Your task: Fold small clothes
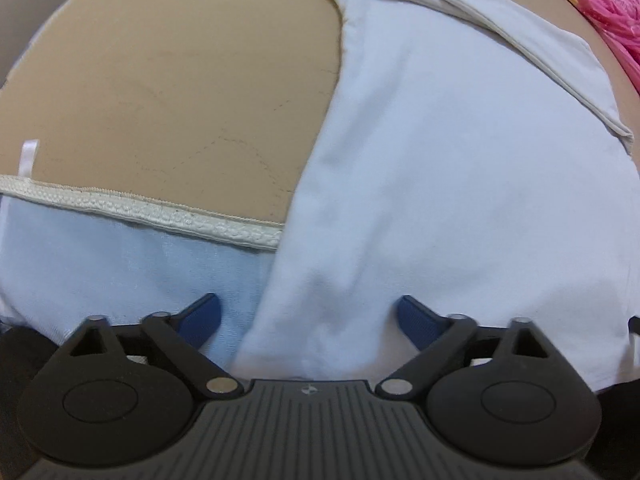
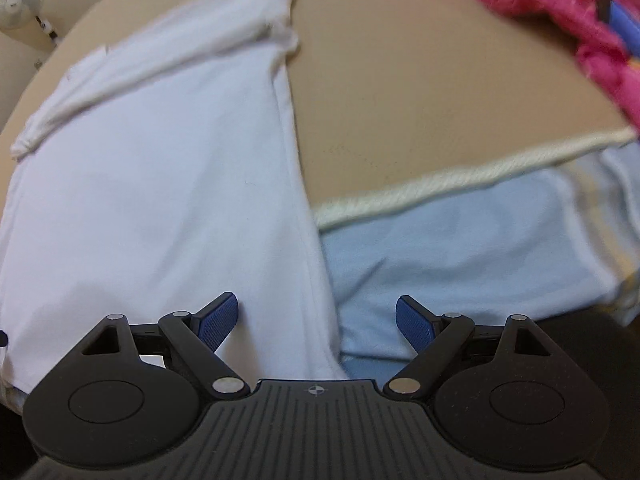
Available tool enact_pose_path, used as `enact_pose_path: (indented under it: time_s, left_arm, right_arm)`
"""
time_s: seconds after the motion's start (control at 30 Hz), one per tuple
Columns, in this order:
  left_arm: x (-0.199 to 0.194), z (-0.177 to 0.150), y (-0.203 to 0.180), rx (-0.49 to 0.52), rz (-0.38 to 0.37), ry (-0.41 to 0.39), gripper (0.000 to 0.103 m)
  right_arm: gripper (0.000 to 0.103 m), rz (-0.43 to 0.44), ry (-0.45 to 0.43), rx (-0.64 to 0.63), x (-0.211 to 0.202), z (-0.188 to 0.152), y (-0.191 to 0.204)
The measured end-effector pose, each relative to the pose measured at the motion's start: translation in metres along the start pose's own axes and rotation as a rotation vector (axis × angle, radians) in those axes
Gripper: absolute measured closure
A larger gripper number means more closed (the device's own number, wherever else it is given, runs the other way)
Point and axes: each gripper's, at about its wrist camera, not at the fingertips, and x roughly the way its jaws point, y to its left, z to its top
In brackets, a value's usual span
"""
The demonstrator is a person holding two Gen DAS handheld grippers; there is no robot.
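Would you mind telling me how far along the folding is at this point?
Partly done: the white garment lies flattened on the tan table, one side already turned over itself, overlapping the light blue garment. Nothing is in hand: the left tongs and right tongs both hang open over its near edge. Left: finishing this fold, then probably the blue piece and the pink garment.

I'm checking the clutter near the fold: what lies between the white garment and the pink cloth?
In the right wrist view only bare tan tabletop separates the white garment from the pink cloth.
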Motion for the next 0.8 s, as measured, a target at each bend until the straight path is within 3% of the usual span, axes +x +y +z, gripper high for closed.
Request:
enact_pose_path:
  time_s: [0.07,0.1,0.13,0.27,0.53,0.67,0.8]
  left_arm:
    - [-0.007,0.001,-0.006,0.023,-0.018,0.000,0.072]
    - [-0.011,0.002,-0.006,0.022,-0.024,0.009,0.093]
    - [-0.015,0.003,-0.005,0.013,-0.052,0.025,0.096]
    - [-0.038,0.008,0.002,-0.046,-0.040,0.031,0.097]
    - [-0.128,-0.008,-0.003,-0.029,-0.126,-0.156,0.098]
    - [-0.151,-0.035,-0.006,0.011,-0.146,-0.158,0.098]
    - [-0.162,-0.088,0.003,0.027,-0.180,-0.078,0.098]
  right_arm:
    - [0.040,0.036,0.025,0.003,0.003,-0.007,0.004]
    - [0.065,0.028,0.010,-0.044,0.000,-0.011,0.010]
    - [0.097,0.046,0.007,-0.084,-0.004,-0.015,0.014]
    - [0.098,0.090,-0.039,-0.040,-0.028,-0.015,0.014]
    - [0.098,0.245,-0.230,0.021,-0.120,0.010,0.006]
    - [0.098,0.270,-0.259,0.031,-0.149,-0.012,-0.008]
    - [0.098,0.282,-0.209,0.066,-0.170,-0.057,-0.030]
